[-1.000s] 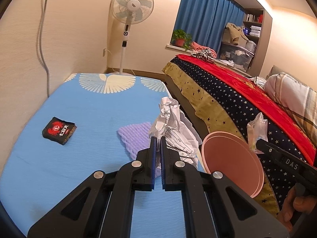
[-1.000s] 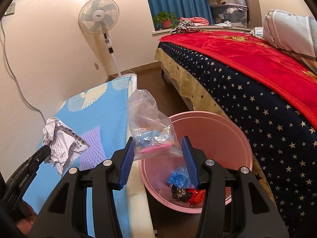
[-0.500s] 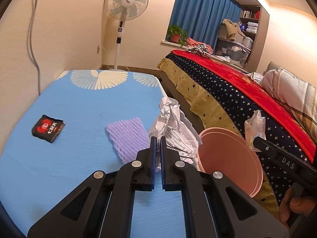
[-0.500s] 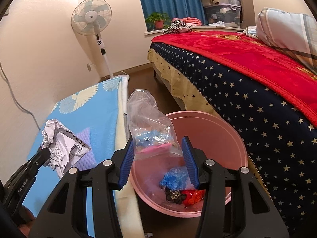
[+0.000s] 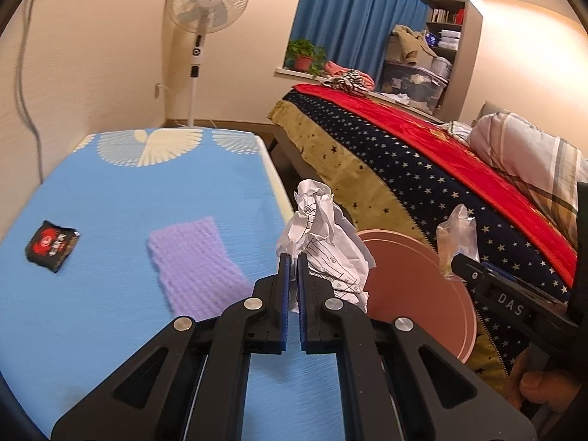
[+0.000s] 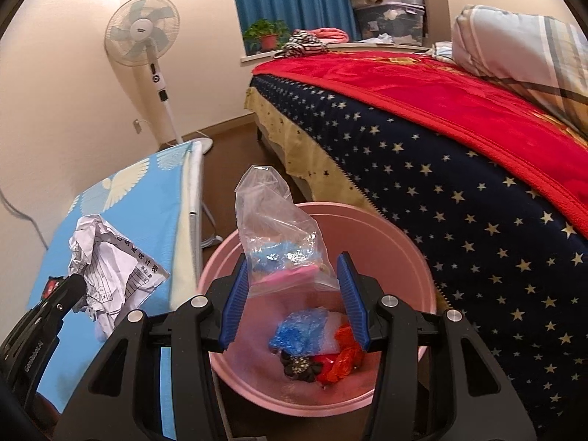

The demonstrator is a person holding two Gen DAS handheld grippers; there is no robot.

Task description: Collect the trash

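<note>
My left gripper [image 5: 293, 268] is shut on a crumpled white printed paper [image 5: 323, 242], held above the blue table's right edge next to the pink bin [image 5: 415, 286]. The paper also shows in the right wrist view [image 6: 110, 261]. My right gripper [image 6: 292, 275] is shut on a clear plastic bag [image 6: 279, 239] with blue and pink contents, held right above the open pink bin [image 6: 404, 235]. The bin holds blue, red and dark trash [image 6: 316, 345]. The bag also shows in the left wrist view [image 5: 455, 239].
A black snack packet with a red crab [image 5: 51, 244] and a purple knitted cloth [image 5: 194, 261] lie on the blue table [image 5: 110, 191]. A bed with a starred cover and red blanket [image 6: 459, 154] stands right of the bin. A standing fan [image 5: 205, 11] is at the far wall.
Both grippers have shifted right toward the bin with their loads. The bin's inside now shows more fully under the plastic bag. Both grips are unchanged.
</note>
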